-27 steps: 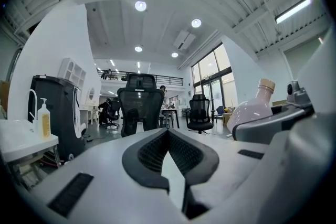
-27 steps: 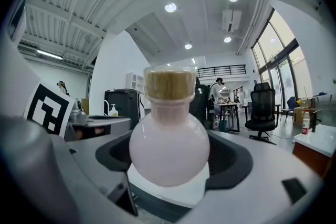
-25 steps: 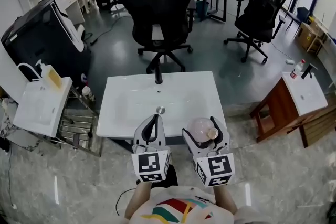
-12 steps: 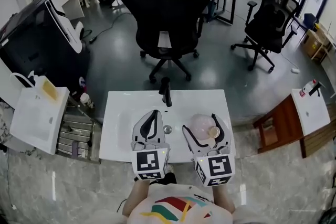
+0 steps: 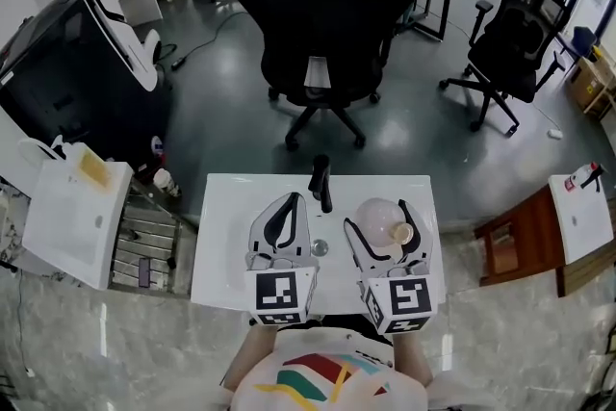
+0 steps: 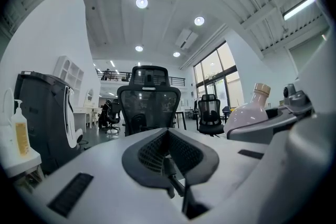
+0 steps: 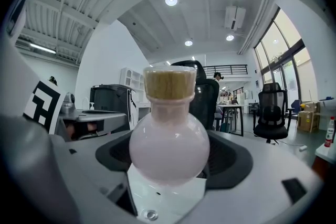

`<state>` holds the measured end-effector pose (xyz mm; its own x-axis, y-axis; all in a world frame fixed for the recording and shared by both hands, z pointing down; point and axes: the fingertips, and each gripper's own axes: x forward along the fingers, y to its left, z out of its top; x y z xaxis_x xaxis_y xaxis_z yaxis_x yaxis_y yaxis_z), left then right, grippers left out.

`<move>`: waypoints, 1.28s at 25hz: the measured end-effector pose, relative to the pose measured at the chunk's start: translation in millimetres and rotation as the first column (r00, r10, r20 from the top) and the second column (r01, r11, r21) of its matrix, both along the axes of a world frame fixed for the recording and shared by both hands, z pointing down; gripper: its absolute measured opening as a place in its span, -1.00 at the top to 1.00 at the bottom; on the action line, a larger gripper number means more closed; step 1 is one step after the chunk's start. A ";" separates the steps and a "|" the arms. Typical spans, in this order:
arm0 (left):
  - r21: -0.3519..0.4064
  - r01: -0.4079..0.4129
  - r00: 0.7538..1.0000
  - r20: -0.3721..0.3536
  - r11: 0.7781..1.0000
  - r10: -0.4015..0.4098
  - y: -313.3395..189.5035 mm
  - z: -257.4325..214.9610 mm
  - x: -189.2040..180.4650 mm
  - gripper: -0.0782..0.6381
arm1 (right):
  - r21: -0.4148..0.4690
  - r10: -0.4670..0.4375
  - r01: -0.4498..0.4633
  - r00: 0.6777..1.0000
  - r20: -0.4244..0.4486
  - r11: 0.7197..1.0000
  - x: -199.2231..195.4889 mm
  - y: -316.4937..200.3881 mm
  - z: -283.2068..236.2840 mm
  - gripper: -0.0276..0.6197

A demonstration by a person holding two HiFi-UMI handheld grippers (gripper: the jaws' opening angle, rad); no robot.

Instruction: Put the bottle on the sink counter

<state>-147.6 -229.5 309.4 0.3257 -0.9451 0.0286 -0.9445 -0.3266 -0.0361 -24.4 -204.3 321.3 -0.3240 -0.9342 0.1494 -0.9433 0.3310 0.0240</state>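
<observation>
A round pale-pink bottle (image 5: 377, 217) with a cork stopper is held in my right gripper (image 5: 382, 208), which is shut on its belly. It hangs over the right part of the white sink counter (image 5: 224, 236), just right of the black faucet (image 5: 320, 183). The right gripper view shows the bottle (image 7: 169, 147) upright between the dark pads, with white basin below. My left gripper (image 5: 285, 204) is shut and holds nothing, over the basin near the drain (image 5: 320, 247). From the left gripper (image 6: 168, 147) view the bottle (image 6: 253, 111) shows at the right.
A large black office chair (image 5: 327, 5) stands beyond the sink, another chair (image 5: 510, 53) at the far right. At the left are a second white sink (image 5: 67, 212) and a black machine (image 5: 77, 63). A wooden stand (image 5: 510, 245) with a small sink (image 5: 580, 218) is at the right.
The person has stepped toward the sink. Both grippers now reach over the basin, up to the faucet. The bottle stays held in the right gripper.
</observation>
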 end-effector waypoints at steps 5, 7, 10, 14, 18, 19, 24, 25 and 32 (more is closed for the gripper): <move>-0.006 0.005 1.000 -0.001 1.000 -0.005 -8.7 1.7 3.6 0.73 | -0.009 -0.018 0.018 1.000 -0.006 1.000 -1.3 -9.2 -0.7 -0.30; 0.000 0.012 1.000 0.001 1.000 -0.012 -12.5 -1.5 5.3 0.73 | -0.003 -0.027 0.027 1.000 -0.013 1.000 -0.8 -13.6 -3.4 -0.30; 0.004 0.020 1.000 0.012 1.000 -0.021 -16.0 -4.3 7.6 0.73 | 0.008 -0.037 0.037 0.999 -0.020 0.999 0.5 -20.9 -6.7 -0.30; -0.015 0.050 0.998 0.032 0.999 -0.049 -16.4 2.8 7.3 0.73 | 0.016 -0.063 0.063 0.998 -0.023 0.998 0.5 -27.9 -6.1 -0.30; -0.012 0.053 0.998 0.031 0.999 -0.052 -14.3 2.9 12.5 0.73 | 0.014 -0.086 0.087 0.996 -0.019 0.996 -1.6 -31.5 -3.4 -0.30; -0.010 0.051 0.998 0.031 0.999 -0.051 -14.2 2.3 14.3 0.73 | 0.011 -0.090 0.091 0.996 -0.017 0.996 -2.3 -32.2 -2.3 -0.30; -0.011 0.039 0.999 0.038 0.999 -0.039 -14.8 3.0 25.7 0.73 | -0.008 -0.110 0.110 0.994 -0.013 0.994 -3.5 -33.0 4.1 -0.30; -0.013 0.038 0.999 0.039 0.999 -0.037 -14.7 3.6 27.1 0.73 | -0.011 -0.111 0.111 0.994 -0.014 0.994 -3.2 -33.0 5.1 -0.30; -0.021 0.038 0.998 0.044 0.999 -0.037 -16.0 6.5 31.6 0.73 | -0.026 -0.099 0.098 0.995 -0.024 0.995 3.7 -35.5 9.6 -0.30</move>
